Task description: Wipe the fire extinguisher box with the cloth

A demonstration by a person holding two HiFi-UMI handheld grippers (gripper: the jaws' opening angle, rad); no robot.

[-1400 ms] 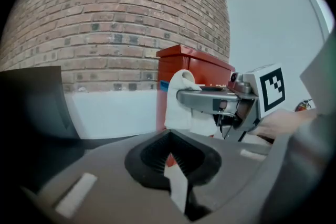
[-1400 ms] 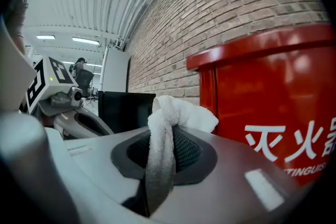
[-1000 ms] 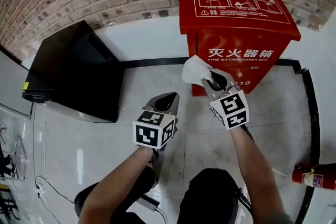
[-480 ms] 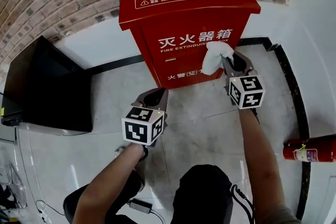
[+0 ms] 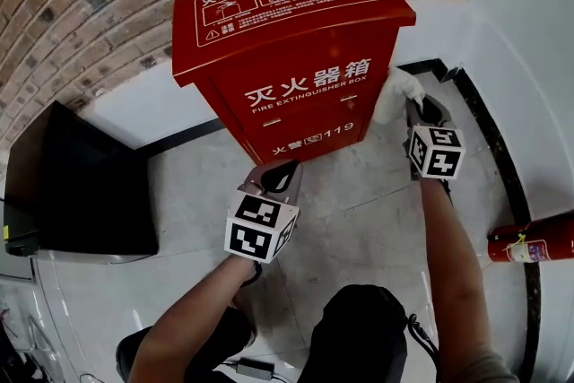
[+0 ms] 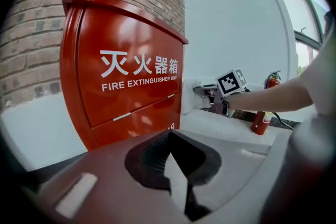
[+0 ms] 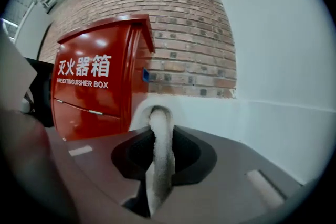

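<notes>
Here, in the head view, the red box (image 5: 296,58) stands on the floor against the brick wall. The right gripper (image 5: 418,108) holds the white cloth (image 5: 397,91) just beside the box's right side, near its front corner; whether the cloth touches the metal I cannot tell. To wipe well, I judge the cloth should be pressed flat on that side panel and drawn in long overlapping strokes, with the pinch kept firm so the cloth cannot slip out. The right arm reaches forward almost straight. The left forearm is bent, with the left gripper (image 5: 276,178) low before the box's front.

In the left gripper view the jaws look closed at their tips with nothing between them, aimed at the box's lower front and apart from it.

In the right gripper view the jaws are clamped on the cloth, which stands as a narrow fold between them. The box lies to the left, with a white wall ahead.
</notes>
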